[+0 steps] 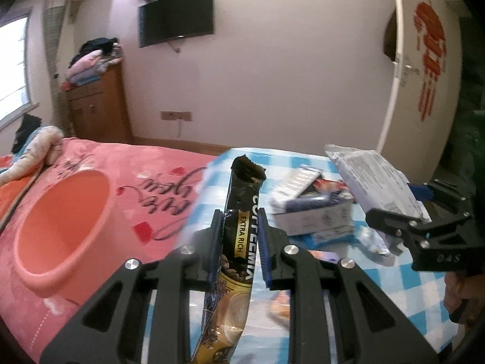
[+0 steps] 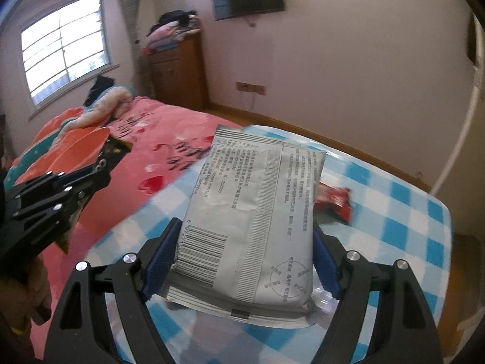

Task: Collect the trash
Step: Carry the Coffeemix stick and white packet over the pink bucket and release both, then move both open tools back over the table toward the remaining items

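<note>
1. My left gripper (image 1: 239, 242) clenches a black-and-gold coffee sachet (image 1: 239, 212), long axis along my fingers, torn end pointing away, above the table's (image 2: 409, 212) left edge.
2. My right gripper (image 2: 242, 261) grasps a grey printed packet (image 2: 257, 212), lengthwise forward, over the checked table.

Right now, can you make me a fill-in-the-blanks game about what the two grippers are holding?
1. The left gripper is shut on a black and gold ____ packet.
2. The right gripper holds a ____ pouch with a barcode on it.
3. The tablecloth has blue and white ____.
4. The round bin on the bed is ____.

Missing words: coffee; grey; checks; pink
</note>
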The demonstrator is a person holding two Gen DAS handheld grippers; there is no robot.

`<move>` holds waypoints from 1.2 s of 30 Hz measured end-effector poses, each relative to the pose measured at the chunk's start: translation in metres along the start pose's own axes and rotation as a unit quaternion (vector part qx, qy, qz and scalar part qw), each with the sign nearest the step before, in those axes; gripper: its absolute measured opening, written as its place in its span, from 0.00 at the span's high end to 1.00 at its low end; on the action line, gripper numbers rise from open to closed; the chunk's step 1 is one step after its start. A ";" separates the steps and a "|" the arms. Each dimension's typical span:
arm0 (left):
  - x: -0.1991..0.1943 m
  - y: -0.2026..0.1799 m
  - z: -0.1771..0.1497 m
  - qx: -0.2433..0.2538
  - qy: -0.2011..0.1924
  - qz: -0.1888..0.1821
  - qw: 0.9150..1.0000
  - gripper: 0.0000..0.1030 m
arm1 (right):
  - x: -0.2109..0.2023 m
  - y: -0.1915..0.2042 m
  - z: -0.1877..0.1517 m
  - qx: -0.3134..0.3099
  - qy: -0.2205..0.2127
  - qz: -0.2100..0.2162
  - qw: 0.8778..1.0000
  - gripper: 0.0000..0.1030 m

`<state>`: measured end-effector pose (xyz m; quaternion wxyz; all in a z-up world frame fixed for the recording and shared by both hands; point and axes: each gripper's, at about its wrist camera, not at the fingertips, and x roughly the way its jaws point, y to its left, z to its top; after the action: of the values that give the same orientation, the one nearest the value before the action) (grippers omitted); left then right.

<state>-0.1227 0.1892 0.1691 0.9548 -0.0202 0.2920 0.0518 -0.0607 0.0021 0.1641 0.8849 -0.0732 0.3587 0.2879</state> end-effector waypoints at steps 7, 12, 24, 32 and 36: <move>-0.014 0.068 0.005 -0.031 -0.005 0.062 0.998 0.77 | 0.020 0.072 0.040 -0.052 -0.001 0.060 0.997 0.24; -0.012 0.119 0.005 -0.058 0.001 0.100 0.993 0.77 | 0.047 0.132 0.069 -0.089 0.007 0.103 0.991 0.24; 0.007 0.210 -0.001 -0.112 0.018 0.149 0.982 0.77 | 0.117 0.235 0.121 -0.152 0.036 0.153 0.976 0.23; 0.023 0.228 -0.005 -0.132 0.028 0.151 0.979 0.72 | 0.139 0.260 0.128 -0.175 0.051 0.162 0.970 0.20; 0.026 0.225 -0.005 -0.128 0.022 0.153 0.980 0.39 | 0.136 0.253 0.130 -0.163 0.030 0.160 0.973 0.09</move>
<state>-0.1294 0.4144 0.1484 0.9184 -0.0987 0.3033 0.2342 -0.0473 0.3167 0.1866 0.7925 -0.1667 0.3401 0.4781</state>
